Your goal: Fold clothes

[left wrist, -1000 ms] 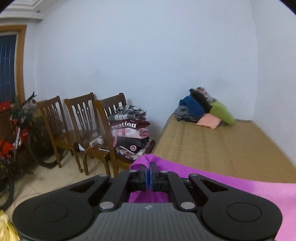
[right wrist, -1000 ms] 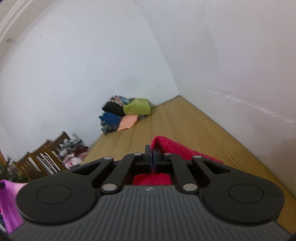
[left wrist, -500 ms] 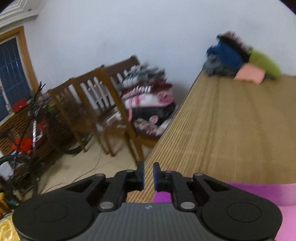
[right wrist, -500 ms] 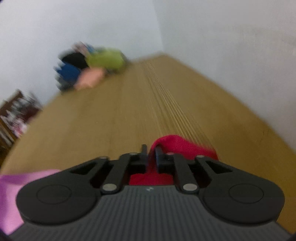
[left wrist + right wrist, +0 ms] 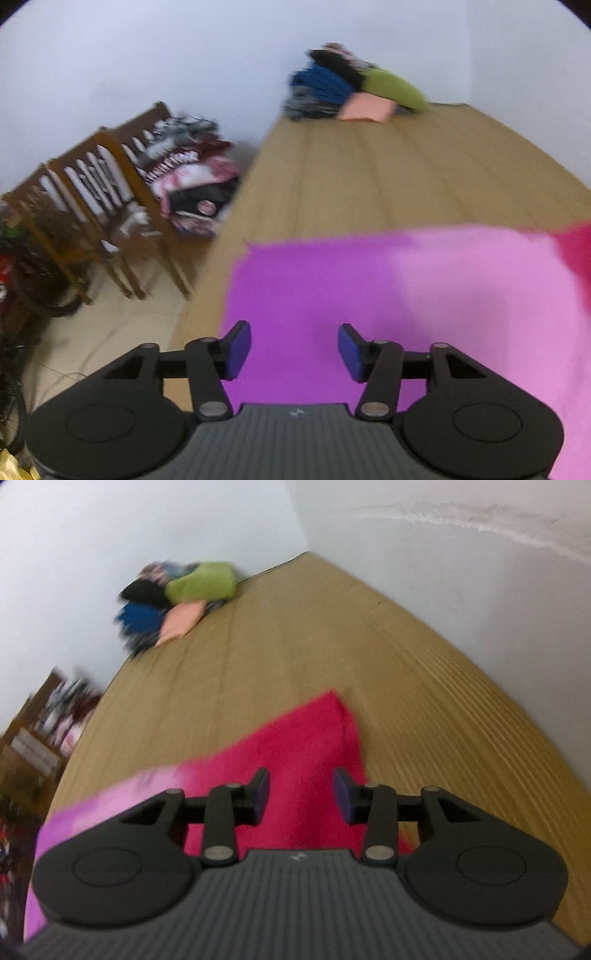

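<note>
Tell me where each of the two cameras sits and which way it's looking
Left wrist: on the left gripper, looking forward and down along its opening jaws, nothing between them, at the purple end of the cloth on the mat; chairs at left.
Right wrist: on the right gripper, looking forward and down along its opening jaws at the cloth's red end, wall at right.
No hand or sleeve shows in either.
Shared: the cloth, the mat, the clothes pile at the far end.
</note>
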Demonstrator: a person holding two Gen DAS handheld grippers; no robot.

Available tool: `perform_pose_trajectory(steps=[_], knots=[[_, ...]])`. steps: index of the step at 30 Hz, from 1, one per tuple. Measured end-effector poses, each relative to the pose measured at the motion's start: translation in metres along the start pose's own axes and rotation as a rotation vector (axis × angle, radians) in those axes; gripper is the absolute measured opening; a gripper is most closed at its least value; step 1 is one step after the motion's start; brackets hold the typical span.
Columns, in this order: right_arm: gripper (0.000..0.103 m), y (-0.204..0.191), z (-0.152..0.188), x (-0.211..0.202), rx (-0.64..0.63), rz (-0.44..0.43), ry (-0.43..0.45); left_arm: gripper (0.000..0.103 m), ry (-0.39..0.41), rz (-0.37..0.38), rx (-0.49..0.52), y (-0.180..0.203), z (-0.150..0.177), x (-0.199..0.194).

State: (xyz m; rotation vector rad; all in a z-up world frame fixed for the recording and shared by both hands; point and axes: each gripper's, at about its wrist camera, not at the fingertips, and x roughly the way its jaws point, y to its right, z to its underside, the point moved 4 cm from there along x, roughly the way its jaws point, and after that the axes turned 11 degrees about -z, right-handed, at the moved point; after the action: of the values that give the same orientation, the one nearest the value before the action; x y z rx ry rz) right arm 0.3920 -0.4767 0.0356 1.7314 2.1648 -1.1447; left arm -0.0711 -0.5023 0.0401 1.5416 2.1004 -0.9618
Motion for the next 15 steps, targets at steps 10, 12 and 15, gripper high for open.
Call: perform_pose_trajectory(steps=[10,12,15], knots=[[0.054,-0.064,0.147,-0.149,-0.091,0.03,-0.135,0.063,-0.189,0.139,0.025,-0.004,0.124,-0.129],[0.053,-0.083,0.176,-0.167,-0.088,0.038,-0.152,0.065,-0.204,0.196,0.005,-0.019,0.142,-0.152],[0.053,-0.115,0.211,-0.188,-0.091,0.054,-0.16,0.065,-0.203,0.247,0.018,-0.044,0.164,-0.182]])
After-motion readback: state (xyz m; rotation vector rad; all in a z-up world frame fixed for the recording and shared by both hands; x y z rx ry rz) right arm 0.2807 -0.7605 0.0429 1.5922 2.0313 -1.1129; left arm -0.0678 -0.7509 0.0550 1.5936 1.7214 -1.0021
